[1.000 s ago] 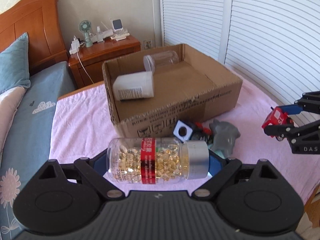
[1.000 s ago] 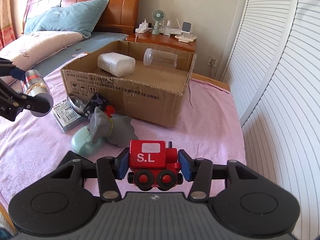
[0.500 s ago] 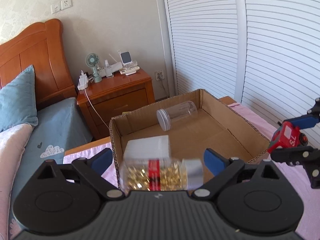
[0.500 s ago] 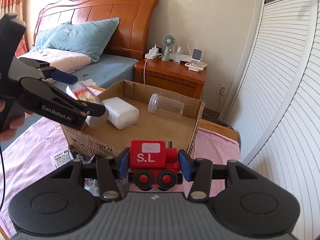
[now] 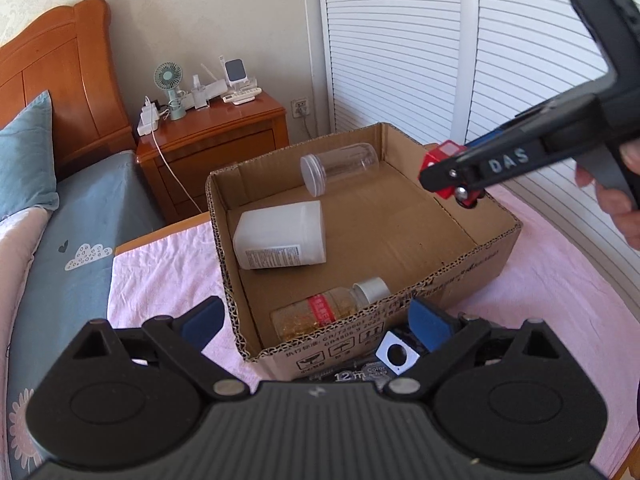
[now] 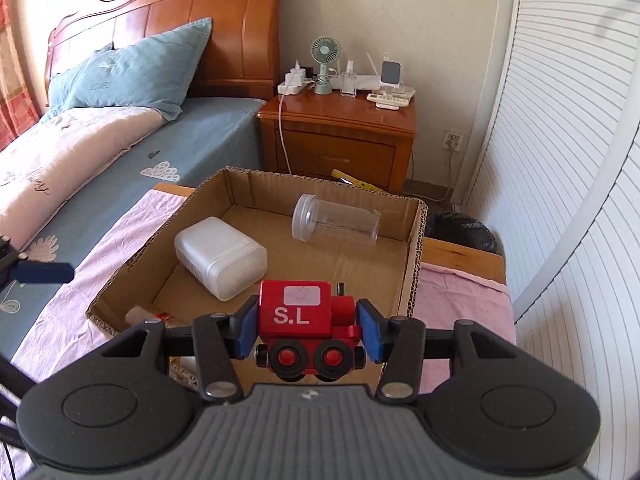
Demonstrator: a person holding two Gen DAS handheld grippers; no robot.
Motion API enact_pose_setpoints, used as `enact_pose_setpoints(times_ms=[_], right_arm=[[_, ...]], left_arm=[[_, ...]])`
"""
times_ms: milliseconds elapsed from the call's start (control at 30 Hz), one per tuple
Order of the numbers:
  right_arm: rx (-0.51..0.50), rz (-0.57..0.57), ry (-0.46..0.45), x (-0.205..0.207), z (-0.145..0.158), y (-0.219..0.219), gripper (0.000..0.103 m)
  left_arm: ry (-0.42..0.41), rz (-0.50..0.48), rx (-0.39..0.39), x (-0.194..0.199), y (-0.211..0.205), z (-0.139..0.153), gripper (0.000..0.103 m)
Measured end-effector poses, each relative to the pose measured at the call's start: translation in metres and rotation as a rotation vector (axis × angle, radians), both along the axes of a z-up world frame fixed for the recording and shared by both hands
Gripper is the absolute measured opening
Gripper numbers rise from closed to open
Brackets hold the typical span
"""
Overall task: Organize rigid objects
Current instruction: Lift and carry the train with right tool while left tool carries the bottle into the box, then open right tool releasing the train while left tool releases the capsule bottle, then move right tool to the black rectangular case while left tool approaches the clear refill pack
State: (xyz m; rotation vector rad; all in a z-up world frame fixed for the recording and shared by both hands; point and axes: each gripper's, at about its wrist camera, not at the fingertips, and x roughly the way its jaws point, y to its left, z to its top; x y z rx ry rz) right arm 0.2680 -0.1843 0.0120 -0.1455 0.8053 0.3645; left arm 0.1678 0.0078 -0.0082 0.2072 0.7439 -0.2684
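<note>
- Cardboard box [image 5: 460, 248] on pink cloth [image 5: 160, 264], at my 12 o'clock.
- White container [image 5: 280, 236], clear jar [image 5: 340, 168], capsule bottle [image 5: 328, 308] lying inside.
- My left gripper [image 5: 316, 320]: released, nothing between the pads.
- My right gripper [image 6: 307, 330]: grasping red toy train [image 6: 306, 322] over the box.

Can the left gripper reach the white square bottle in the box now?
Probably yes: the left gripper is open and empty, the cardboard box is open-topped, and nothing covers the white bottle.
</note>
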Motion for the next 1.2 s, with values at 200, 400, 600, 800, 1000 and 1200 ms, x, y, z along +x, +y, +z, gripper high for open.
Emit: enact_pose_setpoints(times_ms=[200, 400, 600, 800, 1000, 1200], right_arm=[[-0.021, -0.095, -0.027, 0.026, 0.003, 0.006, 0.103], [-0.053, -0.105, -0.023, 0.004, 0.011, 0.007, 0.103], [-0.064, -0.129, 0.032, -0.03, 0.004, 0.002, 0.103], [-0.036, -0.162, 0.092, -0.061, -0.011, -0.005, 0.103], [0.043, -0.211, 0.135, -0.086, -0.027, -0.013, 0.103], [0.07, -0.244, 0.147, -0.107, -0.038, -0.014, 0.103]], left_arm=[[-0.021, 0.004, -0.011, -0.007, 0.007, 0.004, 0.101], [-0.013, 0.016, -0.01, -0.013, 0.011, 0.002, 0.101], [-0.002, 0.058, -0.022, -0.028, 0.014, -0.003, 0.101], [-0.014, 0.087, -0.022, -0.053, 0.014, -0.004, 0.101], [-0.037, 0.121, -0.029, -0.074, 0.013, -0.004, 0.101], [-0.011, 0.168, -0.06, -0.082, 0.017, -0.014, 0.101]])
